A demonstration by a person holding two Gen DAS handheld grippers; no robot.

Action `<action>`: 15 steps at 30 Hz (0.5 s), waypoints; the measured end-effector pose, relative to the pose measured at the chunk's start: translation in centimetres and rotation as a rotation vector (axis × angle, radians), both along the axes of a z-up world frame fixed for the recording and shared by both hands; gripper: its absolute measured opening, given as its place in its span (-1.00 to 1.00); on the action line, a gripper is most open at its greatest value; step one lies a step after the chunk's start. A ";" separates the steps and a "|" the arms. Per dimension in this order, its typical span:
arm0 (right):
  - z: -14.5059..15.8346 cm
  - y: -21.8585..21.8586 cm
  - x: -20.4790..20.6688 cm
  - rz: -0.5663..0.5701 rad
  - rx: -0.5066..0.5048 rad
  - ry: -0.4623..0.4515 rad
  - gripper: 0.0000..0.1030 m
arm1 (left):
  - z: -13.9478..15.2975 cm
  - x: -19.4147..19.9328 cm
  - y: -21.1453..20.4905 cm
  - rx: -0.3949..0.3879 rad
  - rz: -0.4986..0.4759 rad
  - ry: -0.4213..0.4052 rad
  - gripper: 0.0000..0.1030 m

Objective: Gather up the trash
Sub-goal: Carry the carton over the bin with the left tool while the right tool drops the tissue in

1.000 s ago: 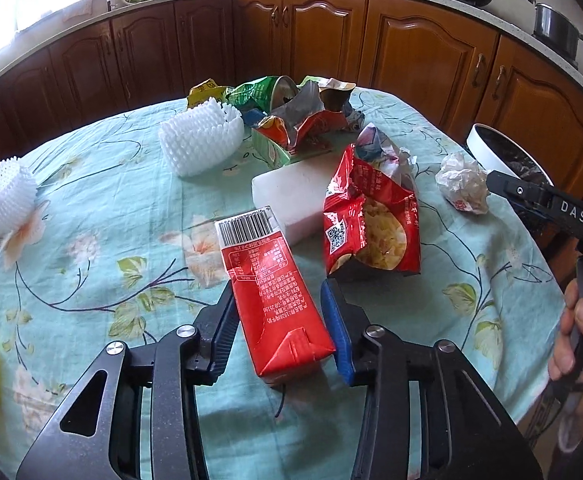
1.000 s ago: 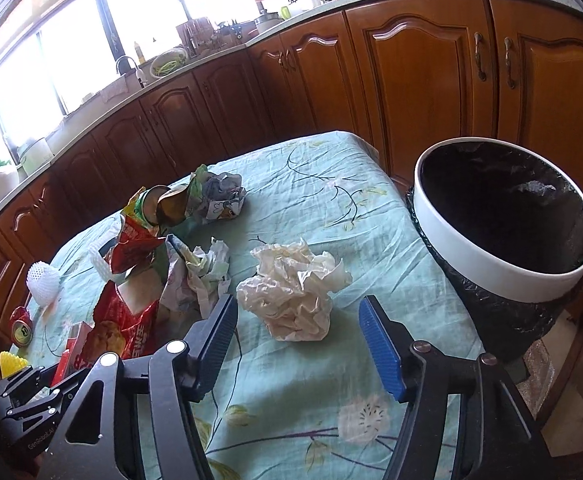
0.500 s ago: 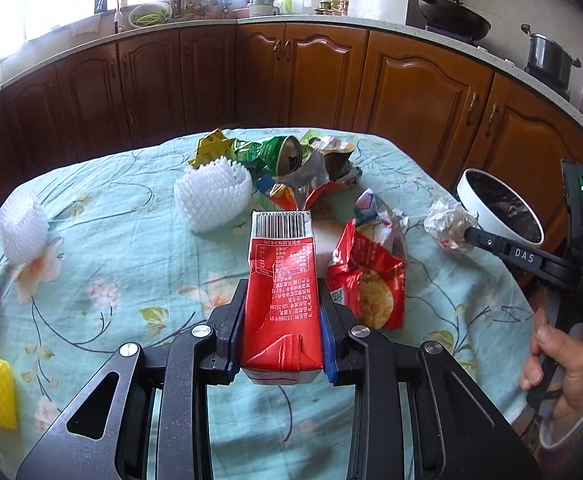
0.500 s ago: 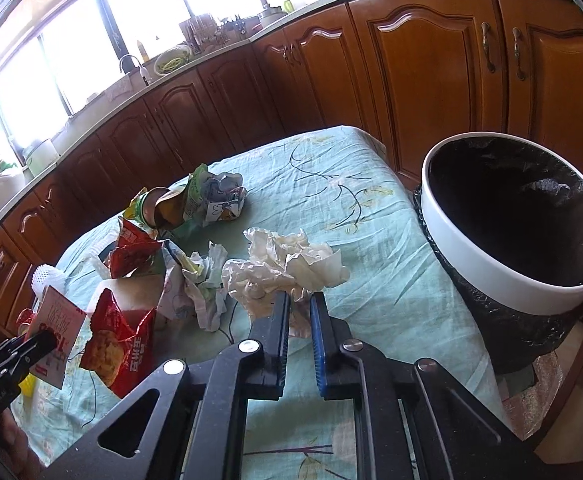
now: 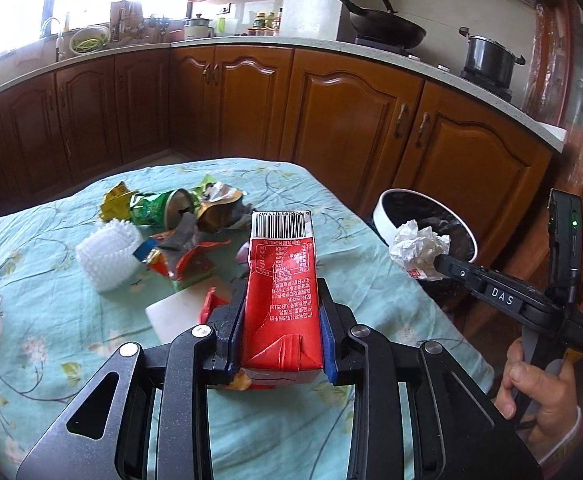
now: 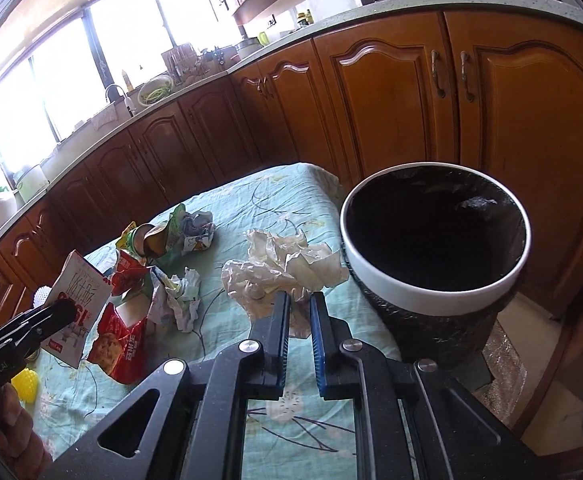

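My left gripper (image 5: 281, 316) is shut on a red drink carton (image 5: 281, 280) with a barcode end and holds it above the table; the carton also shows in the right wrist view (image 6: 77, 304). My right gripper (image 6: 299, 312) is shut on a crumpled white paper ball (image 6: 283, 272), lifted off the cloth, just left of the white-rimmed trash bin (image 6: 435, 296) with a black liner. In the left wrist view the paper ball (image 5: 417, 248) hangs in front of the bin (image 5: 383, 216).
On the teal flowered tablecloth (image 5: 51, 312) lie a red snack bag (image 6: 119, 344), a green can with wrappers (image 5: 171, 208), white foam nets (image 5: 107, 256), a white block (image 5: 179, 312) and a yellow foam piece (image 6: 25, 384). Wooden cabinets (image 5: 343, 120) stand behind.
My left gripper closed on the carton and lifted it off the table. My right gripper closed on the paper ball and raised it beside the bin.
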State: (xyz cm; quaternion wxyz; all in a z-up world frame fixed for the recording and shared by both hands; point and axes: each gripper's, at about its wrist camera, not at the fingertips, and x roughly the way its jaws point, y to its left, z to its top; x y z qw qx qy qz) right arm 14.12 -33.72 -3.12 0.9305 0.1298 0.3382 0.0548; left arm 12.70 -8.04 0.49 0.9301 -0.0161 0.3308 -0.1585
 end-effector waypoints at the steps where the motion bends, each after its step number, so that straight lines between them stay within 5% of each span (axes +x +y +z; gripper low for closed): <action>1: 0.0 -0.5 0.0 -0.011 -0.004 -0.001 -0.80 | 0.0 0.1 -0.6 -0.003 -0.016 0.002 -0.45; 15: 0.4 -7.2 0.7 -0.145 -0.039 0.006 -0.80 | 0.2 3.7 -10.6 0.012 -0.214 0.033 -0.45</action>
